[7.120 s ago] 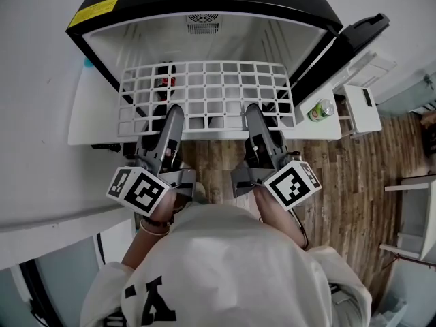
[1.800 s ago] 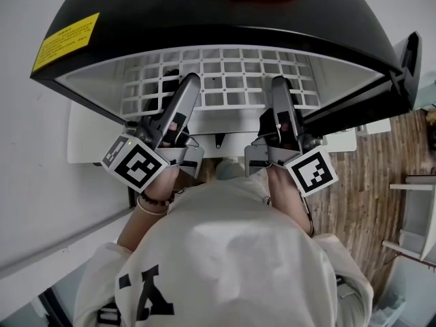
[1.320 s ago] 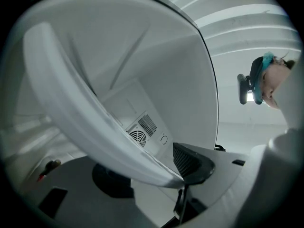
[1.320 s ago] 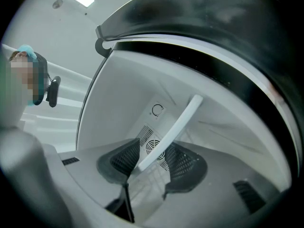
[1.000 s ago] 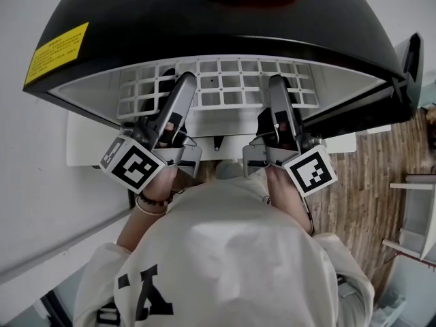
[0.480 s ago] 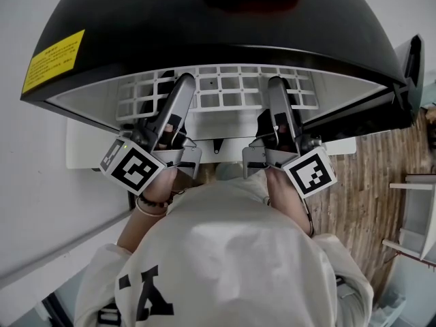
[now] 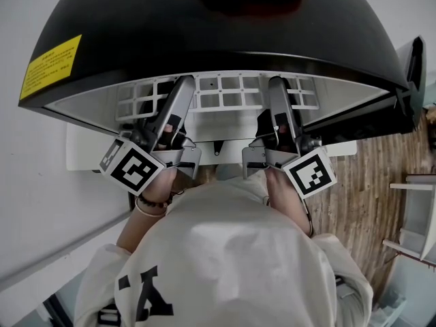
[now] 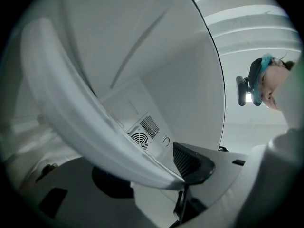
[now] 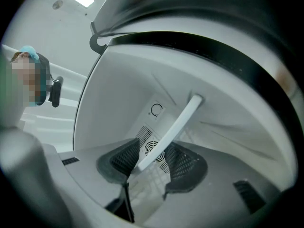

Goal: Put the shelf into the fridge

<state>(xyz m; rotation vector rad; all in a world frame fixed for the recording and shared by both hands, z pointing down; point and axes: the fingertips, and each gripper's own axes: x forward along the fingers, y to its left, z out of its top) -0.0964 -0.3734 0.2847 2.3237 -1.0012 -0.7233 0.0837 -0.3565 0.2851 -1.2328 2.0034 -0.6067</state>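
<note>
shelf (image 7: 230, 92) slid deeper into fridge (image 7: 204, 33); yellow label (image 7: 51, 67) unreadable.

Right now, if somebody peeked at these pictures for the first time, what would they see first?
Probably the big black fridge top curving across the upper half of the head view, with a yellow sticker at its left. Just below it, a white grid shelf pokes into the fridge, held by the left gripper and the right gripper.
</note>
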